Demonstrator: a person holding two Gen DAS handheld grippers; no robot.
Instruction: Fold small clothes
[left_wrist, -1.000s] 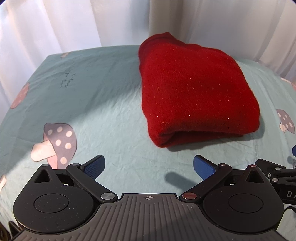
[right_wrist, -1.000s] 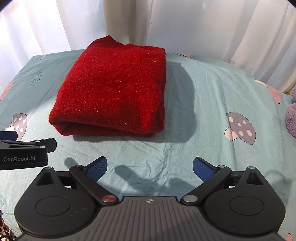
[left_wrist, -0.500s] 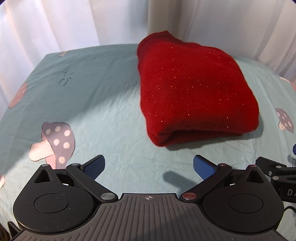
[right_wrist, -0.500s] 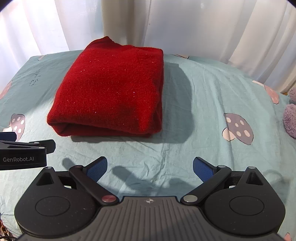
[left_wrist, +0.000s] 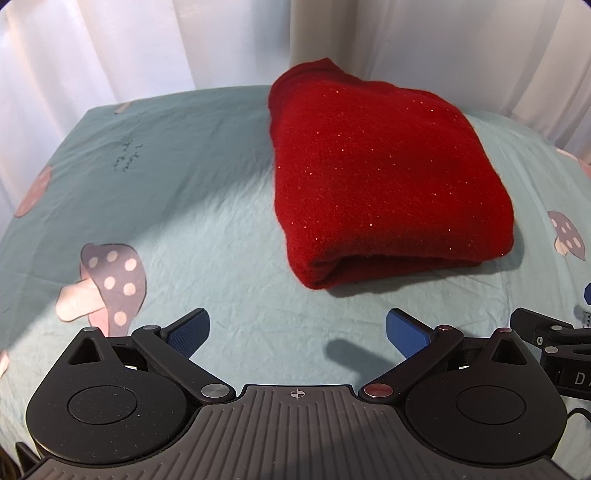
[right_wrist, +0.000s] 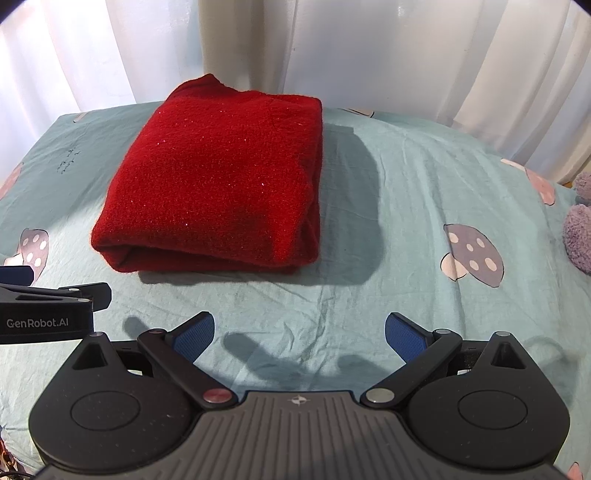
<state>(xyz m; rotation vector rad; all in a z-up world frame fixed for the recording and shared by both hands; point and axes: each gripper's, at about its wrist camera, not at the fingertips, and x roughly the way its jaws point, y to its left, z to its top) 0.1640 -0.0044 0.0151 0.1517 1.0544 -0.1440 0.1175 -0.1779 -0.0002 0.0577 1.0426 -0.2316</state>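
Red folded sweater (left_wrist: 384, 181) lies ahead of left gripper (left_wrist: 297, 330) and right gripper (right_wrist: 299, 332), both spread wide, empty.

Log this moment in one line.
red garment: folded, on bedsheet | left claw: open, empty | right claw: open, empty

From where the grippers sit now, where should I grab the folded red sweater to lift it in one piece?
Probably the near edge of the red sweater, where the rounded fold faces both grippers. Come in low over the mushroom-print sheet, one finger under the stack and one on top. Both the left gripper and right gripper are open and empty.
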